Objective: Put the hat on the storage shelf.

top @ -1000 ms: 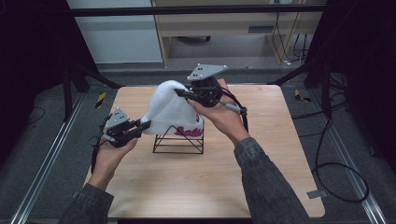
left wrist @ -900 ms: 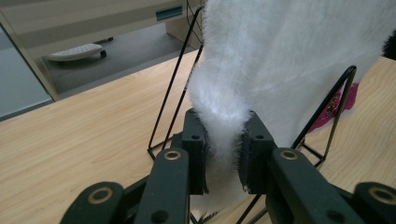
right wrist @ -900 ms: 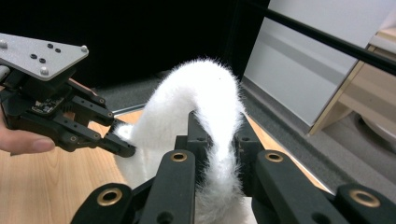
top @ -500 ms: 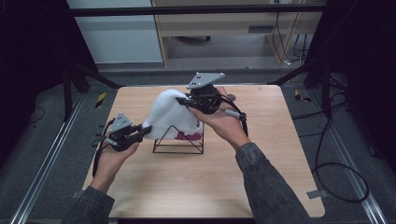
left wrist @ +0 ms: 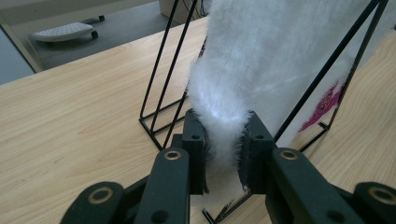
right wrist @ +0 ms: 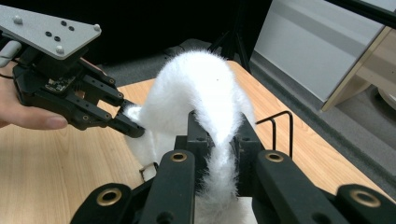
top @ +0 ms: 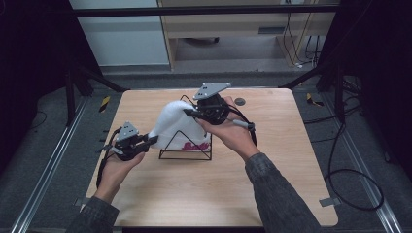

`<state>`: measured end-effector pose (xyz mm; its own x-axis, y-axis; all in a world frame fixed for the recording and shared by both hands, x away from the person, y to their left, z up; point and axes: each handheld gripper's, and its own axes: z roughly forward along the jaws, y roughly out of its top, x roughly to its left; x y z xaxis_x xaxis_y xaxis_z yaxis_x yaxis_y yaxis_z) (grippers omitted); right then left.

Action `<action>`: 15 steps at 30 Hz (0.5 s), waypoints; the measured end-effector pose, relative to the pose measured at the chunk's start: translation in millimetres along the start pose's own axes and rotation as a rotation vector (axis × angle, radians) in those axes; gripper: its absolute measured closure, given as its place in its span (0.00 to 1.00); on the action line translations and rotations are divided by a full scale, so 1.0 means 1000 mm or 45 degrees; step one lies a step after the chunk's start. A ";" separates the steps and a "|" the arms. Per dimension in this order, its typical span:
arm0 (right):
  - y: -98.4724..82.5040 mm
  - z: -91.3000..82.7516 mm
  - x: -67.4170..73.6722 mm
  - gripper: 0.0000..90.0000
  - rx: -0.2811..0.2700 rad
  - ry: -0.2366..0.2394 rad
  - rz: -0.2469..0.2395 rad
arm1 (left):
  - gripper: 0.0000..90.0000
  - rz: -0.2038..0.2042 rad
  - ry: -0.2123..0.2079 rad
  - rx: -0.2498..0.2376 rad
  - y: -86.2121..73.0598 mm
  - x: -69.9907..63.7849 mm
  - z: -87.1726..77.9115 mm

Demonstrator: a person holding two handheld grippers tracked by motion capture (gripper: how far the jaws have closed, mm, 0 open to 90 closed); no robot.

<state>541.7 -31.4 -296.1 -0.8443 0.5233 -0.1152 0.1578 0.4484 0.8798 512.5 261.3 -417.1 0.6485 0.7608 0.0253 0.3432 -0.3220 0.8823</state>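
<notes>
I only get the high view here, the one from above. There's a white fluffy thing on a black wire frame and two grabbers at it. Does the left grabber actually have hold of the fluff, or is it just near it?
Observer: It has hold. The left gripper has its jaws pinched on a fold of the white fluffy thing.
Operator: And the other one?
Observer: The right gripper is also clamped on a ridge of fluff.
Operator: Is anything printed on it?
Observer: Yes, pink lettering shows behind the black wire frame, too blurred to read.
</notes>
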 end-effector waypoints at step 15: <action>-0.006 0.013 0.005 0.90 0.068 0.009 0.004 | 0.83 -0.014 -0.015 0.056 -0.017 0.005 0.011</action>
<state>543.7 -21.7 -307.8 -0.8473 0.5197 -0.1091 0.1874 0.4849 0.8542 517.6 263.9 -437.3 0.6525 0.7577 0.0096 0.3800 -0.3381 0.8610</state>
